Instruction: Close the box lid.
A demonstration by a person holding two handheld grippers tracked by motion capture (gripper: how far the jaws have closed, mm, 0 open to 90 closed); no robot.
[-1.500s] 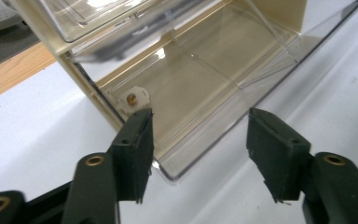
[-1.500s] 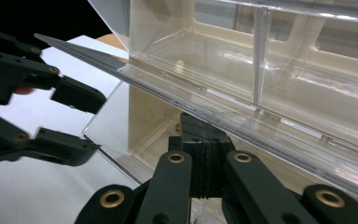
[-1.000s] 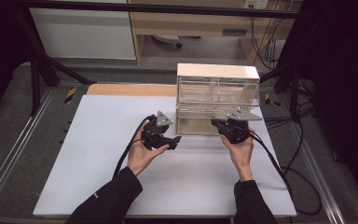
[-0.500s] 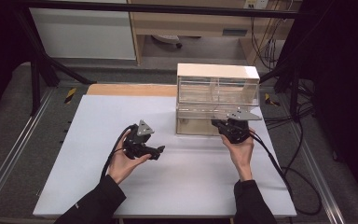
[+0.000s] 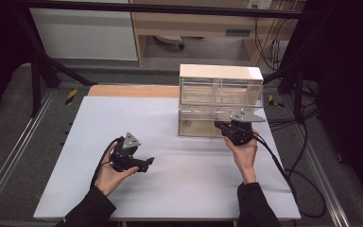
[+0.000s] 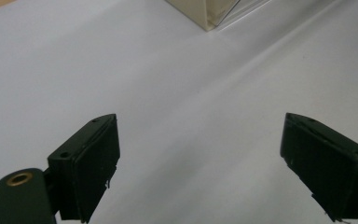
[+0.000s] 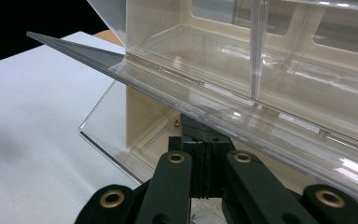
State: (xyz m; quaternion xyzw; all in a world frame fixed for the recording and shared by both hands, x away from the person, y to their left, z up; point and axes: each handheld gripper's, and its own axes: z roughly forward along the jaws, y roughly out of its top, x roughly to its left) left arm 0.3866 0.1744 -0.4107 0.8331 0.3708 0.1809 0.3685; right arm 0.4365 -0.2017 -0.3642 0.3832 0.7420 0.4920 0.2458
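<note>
Right gripper (image 5: 233,131) jaws pinched together on clear flap (image 7: 242,109) of drawer cabinet (image 5: 220,75) at mat's far right, holding it lifted for access. Left gripper (image 5: 144,164) jaws wide, empty, parked over white mat (image 5: 170,189), clear of cabinet.

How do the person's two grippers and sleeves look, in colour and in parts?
Both the left gripper and the right gripper are black, each topped with a grey three-cornered plate and trailing a black cable. Brass-coloured rivets mark their linkages. The sleeves are dark.
</note>
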